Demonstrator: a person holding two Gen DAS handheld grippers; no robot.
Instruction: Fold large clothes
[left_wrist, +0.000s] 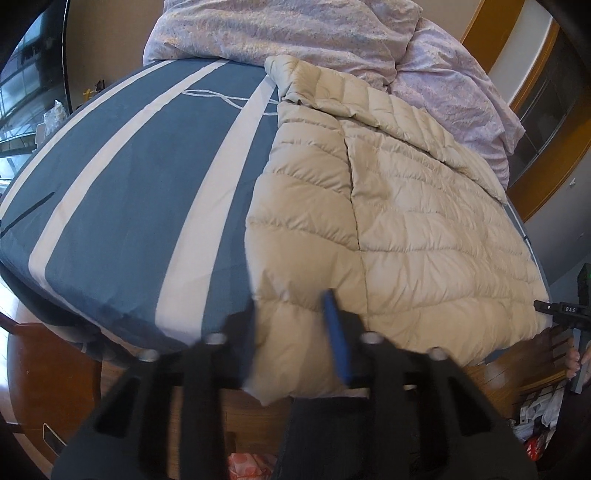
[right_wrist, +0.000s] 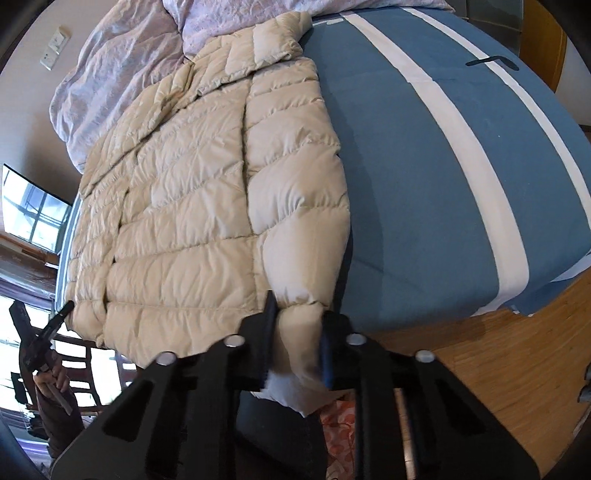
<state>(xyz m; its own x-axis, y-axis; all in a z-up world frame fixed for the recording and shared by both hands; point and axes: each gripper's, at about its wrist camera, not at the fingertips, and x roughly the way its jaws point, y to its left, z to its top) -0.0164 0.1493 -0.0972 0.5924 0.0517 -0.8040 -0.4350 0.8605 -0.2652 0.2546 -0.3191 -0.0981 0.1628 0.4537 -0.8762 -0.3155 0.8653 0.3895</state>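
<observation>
A beige quilted down jacket (left_wrist: 388, 206) lies spread on a bed with a blue sheet with white stripes (left_wrist: 147, 206). In the left wrist view the gripper (left_wrist: 291, 314) is shut on a hem corner of the jacket that hangs over the bed's near edge. In the right wrist view the jacket (right_wrist: 207, 192) lies lengthwise, collar far from me, and the gripper (right_wrist: 299, 321) is shut on a cuff-like end of it at the bed's edge. A second hand-held gripper shows at the far right of the left view (left_wrist: 565, 314) and the far left of the right view (right_wrist: 48, 332).
A crumpled lilac duvet (left_wrist: 295, 33) is piled at the head of the bed, also in the right wrist view (right_wrist: 122, 62). Wooden floor (right_wrist: 498, 369) lies beyond the bed's edge. A wooden chair (left_wrist: 48, 369) stands low at left. A window (right_wrist: 33, 210) is at left.
</observation>
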